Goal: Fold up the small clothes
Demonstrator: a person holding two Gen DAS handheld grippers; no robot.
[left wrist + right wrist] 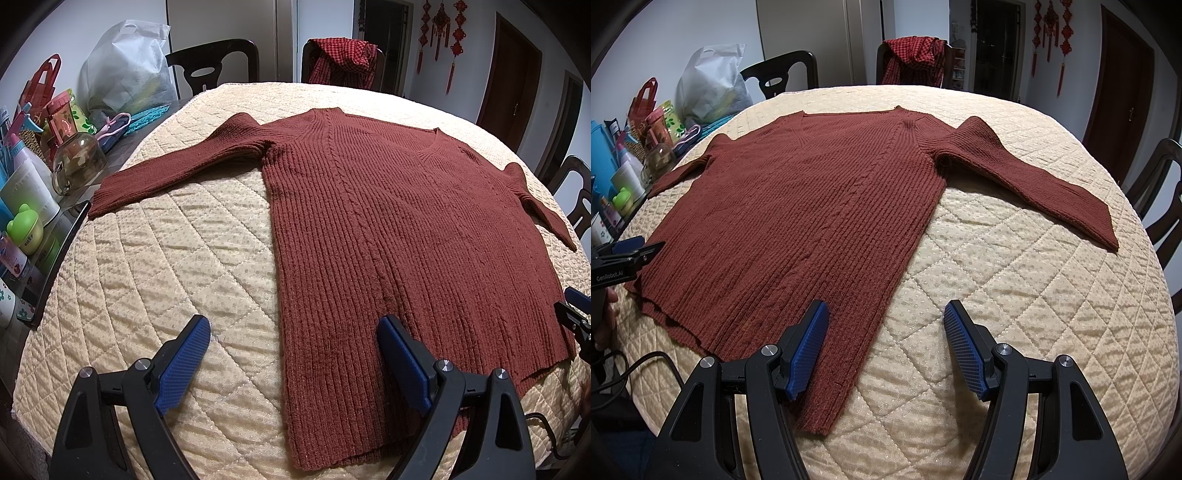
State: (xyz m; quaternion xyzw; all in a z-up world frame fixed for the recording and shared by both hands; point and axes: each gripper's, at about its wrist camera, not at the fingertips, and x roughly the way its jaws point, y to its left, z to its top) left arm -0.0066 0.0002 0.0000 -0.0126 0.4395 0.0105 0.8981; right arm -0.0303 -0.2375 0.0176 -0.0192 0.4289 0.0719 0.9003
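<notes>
The rust-brown ribbed knit sweater (388,229) lies flat, sleeves spread, on the quilted cream-covered worktop (166,266), and with both the left gripper (295,354) and right gripper (884,345) hovering, fingers wide and empty, each should pinch a sleeve cuff cleanly and fold inward.

Left gripper (293,360), right gripper (886,347): black frames, blue ribbed pads, silver screws.

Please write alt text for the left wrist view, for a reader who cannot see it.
A dark red sweater lies flat, sleeves spread, on a cream quilted cover. The open left gripper hovers over its near left hem. Bottles and bags crowd the table's left edge.
</notes>
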